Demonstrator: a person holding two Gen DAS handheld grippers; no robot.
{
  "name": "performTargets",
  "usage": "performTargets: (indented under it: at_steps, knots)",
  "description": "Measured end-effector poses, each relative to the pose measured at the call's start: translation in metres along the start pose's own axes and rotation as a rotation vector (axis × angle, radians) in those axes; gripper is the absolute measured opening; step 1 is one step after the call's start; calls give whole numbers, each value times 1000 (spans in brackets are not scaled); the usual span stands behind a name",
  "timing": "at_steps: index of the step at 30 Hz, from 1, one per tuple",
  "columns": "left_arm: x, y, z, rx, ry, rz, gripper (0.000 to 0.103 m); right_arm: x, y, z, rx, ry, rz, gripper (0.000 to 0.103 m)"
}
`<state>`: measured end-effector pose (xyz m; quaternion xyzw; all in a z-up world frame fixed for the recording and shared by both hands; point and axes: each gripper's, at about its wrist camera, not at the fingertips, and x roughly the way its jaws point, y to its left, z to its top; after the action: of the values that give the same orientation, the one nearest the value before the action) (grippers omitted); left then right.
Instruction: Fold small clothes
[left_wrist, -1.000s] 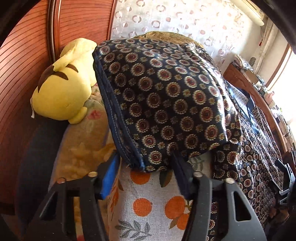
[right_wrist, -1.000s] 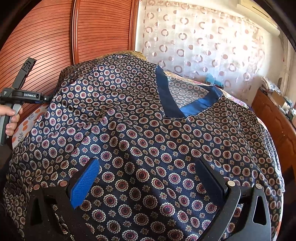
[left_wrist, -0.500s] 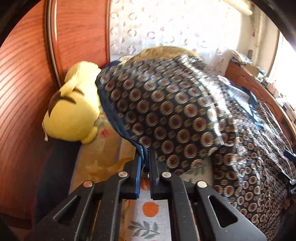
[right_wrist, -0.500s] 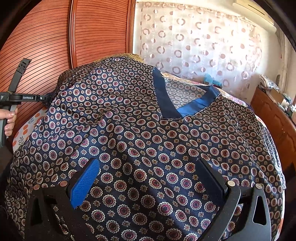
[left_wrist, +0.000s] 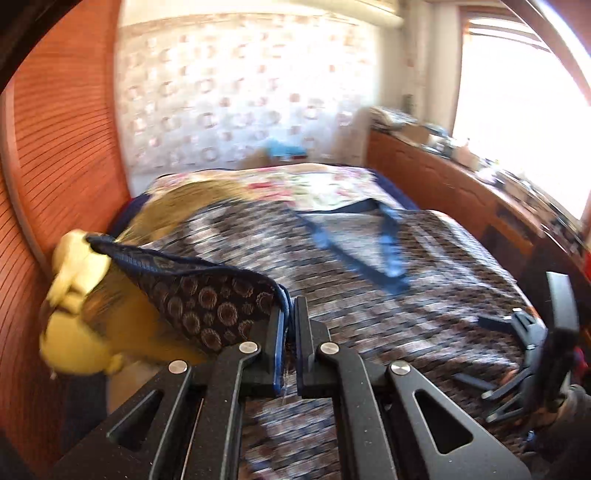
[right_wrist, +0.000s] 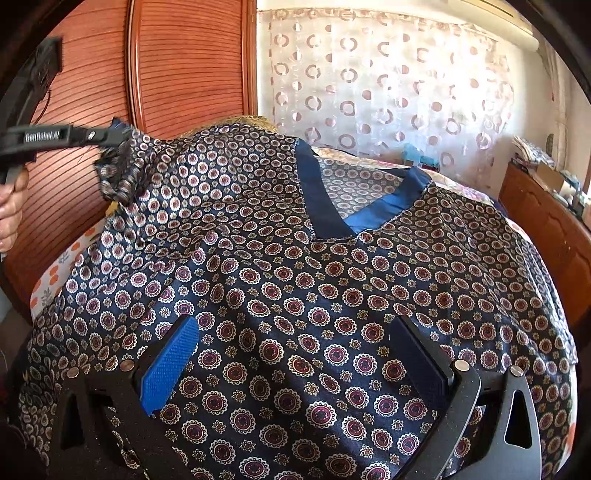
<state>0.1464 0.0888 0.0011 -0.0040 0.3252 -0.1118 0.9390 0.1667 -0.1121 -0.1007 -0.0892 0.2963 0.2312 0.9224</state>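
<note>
Left tool (left_wrist: 289, 317) clamped on shirt (right_wrist: 295, 295) sleeve; right tool (right_wrist: 295, 354) wide apart.

**Left tool clamps the shirt edge and lifts it**

A second ago the left tool (left_wrist: 290, 328) stood open at the patterned shirt's (right_wrist: 295, 295) hem. It has closed on that navy edge and risen, pulling the corner up off the bed in a bunch beside the yellow plush toy (left_wrist: 74, 314).
</note>
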Motion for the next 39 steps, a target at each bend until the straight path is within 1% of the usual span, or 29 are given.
performTargets:
  at_steps: [3, 4, 7, 9, 10, 11, 12, 13, 14, 15, 16, 17, 18, 21, 25, 27, 29, 30, 31, 34, 36, 39]
  knots:
    - [9, -27, 8, 40, 36, -62, 6, 0, -2, 0, 13, -1, 5, 103]
    - [9, -35, 7, 55, 46, -67, 6, -1, -2, 0, 16, -2, 5, 103]
    - [4, -43, 2, 67, 63, -68, 8, -3, -2, -1, 23, -9, 6, 103]
    - [-2, -41, -2, 72, 65, -52, 19, -3, -2, -1, 25, -11, 9, 103]
    - [-6, -41, -4, 75, 61, -42, 21, -4, -2, -1, 26, -12, 10, 103]
    - [-10, -40, -6, 80, 57, -25, 28, -3, -3, -1, 27, -11, 11, 103]
    - [-12, -38, -8, 80, 55, -15, 38, -3, -2, -1, 26, -11, 12, 103]
    - [-15, -35, -11, 77, 48, -8, 43, -3, -3, -1, 26, -11, 12, 103]
    - [-17, -31, -13, 72, 46, -2, 46, -3, -3, -1, 26, -11, 11, 103]
    - [-16, -26, -16, 67, 53, 8, 53, -3, -3, -1, 26, -11, 11, 103]
    - [-15, -19, -21, 57, 61, 25, 58, -3, -3, -1, 27, -11, 11, 103]
    - [-14, -13, -26, 48, 66, 33, 70, -3, -3, -1, 27, -11, 10, 103]
    - [-12, -6, -31, 36, 74, 37, 77, -3, -3, -1, 27, -11, 10, 103]
    - [4, 12, -52, -7, 141, 33, 78, -2, -3, -1, 28, -5, 14, 103]
    - [28, 34, -78, -36, 216, 77, 78, -1, -5, 0, 36, 5, 32, 103]
    - [38, 42, -88, -58, 251, 78, 78, 1, -7, 2, 36, 16, 46, 103]
    - [46, 45, -94, -69, 270, 84, 78, 2, -7, 5, 29, 27, 55, 103]
    - [49, 46, -98, -71, 274, 87, 78, 3, -7, 7, 20, 29, 54, 103]
    - [48, 46, -100, -62, 257, 98, 78, 3, -8, 11, 10, 27, 53, 103]
    - [49, 42, -103, -34, 243, 125, 78, 3, -5, 27, -21, 14, 70, 102]
    - [49, 42, -104, -39, 228, 124, 81, 6, -2, 41, -48, -2, 83, 102]
    - [51, 43, -104, -32, 206, 120, 82, 18, 2, 65, -72, -6, 107, 100]
